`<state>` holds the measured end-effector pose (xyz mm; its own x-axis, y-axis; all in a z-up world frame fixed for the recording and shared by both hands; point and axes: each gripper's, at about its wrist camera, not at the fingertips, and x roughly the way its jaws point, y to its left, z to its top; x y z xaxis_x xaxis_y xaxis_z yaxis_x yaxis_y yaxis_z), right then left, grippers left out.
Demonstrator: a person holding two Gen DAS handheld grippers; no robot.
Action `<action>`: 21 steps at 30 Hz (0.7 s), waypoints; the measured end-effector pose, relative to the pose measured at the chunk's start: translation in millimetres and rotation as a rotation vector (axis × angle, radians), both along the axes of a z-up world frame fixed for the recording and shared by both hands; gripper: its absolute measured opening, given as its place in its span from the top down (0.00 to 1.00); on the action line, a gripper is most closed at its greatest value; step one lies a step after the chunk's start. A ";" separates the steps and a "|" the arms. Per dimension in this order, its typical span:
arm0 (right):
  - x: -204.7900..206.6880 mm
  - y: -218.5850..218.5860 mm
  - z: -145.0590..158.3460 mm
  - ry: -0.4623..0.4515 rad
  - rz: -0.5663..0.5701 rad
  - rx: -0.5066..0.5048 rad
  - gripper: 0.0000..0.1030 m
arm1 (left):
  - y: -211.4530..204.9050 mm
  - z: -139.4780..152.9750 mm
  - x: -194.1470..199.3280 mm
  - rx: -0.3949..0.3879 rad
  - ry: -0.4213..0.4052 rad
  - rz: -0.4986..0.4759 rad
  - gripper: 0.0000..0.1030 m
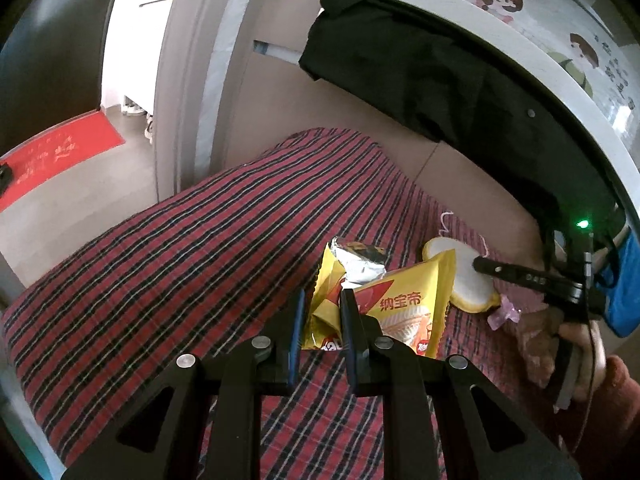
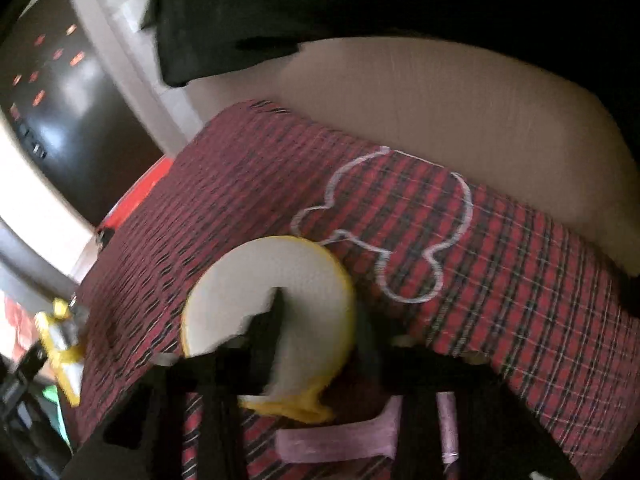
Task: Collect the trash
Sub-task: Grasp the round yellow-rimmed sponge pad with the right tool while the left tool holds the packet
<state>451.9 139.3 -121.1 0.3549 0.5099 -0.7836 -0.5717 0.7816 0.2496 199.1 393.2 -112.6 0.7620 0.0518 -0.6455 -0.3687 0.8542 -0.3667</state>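
Working over the red-and-black plaid cloth [image 1: 180, 248], you are holding the left gripper [image 1: 322, 316] with its blue-padded fingers straddling the folded edge of a yellow crinkled snack wrapper [image 1: 320, 312]; the jaws are standing narrowly apart and I judge them not yet clenched on it, though contact is hard to call. A second, larger yellow foil snack bag with red printing [image 1: 408, 304] is lying just beside it at about three o'clock, with a torn silver-lined wrapper [image 1: 360, 260] resting on top at twelve o'clock. Your right gripper [image 1: 480, 264] is reaching in from three o'clock, its tip lying over a white foam pad with a yellow rim [image 1: 468, 280]; in the right wrist view that pad [image 2: 256, 300] is sitting between the dark fingers [image 2: 276, 308], but blur is hiding whether they are closed, so I cannot tell. A pale purple plastic piece [image 2: 336, 440] is lying at six o'clock of the pad, and a white looped cord [image 2: 400, 220] is trailing at one o'clock. Nothing is looking collected yet: no bin or bag is showing, and all the wrappers are still lying on the cloth, so I judge the task barely begun.
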 end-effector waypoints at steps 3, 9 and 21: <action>-18.6 8.1 17.8 -0.060 0.042 0.006 0.84 | -1.6 1.3 -4.3 -0.013 -0.005 -0.001 0.82; -65.2 22.3 62.2 -0.102 0.146 0.078 0.85 | 1.5 11.0 -24.4 -0.024 -0.035 0.023 0.82; -100.7 82.2 46.6 -0.144 0.259 -0.040 0.82 | 6.2 14.5 -52.0 0.006 -0.041 0.077 0.82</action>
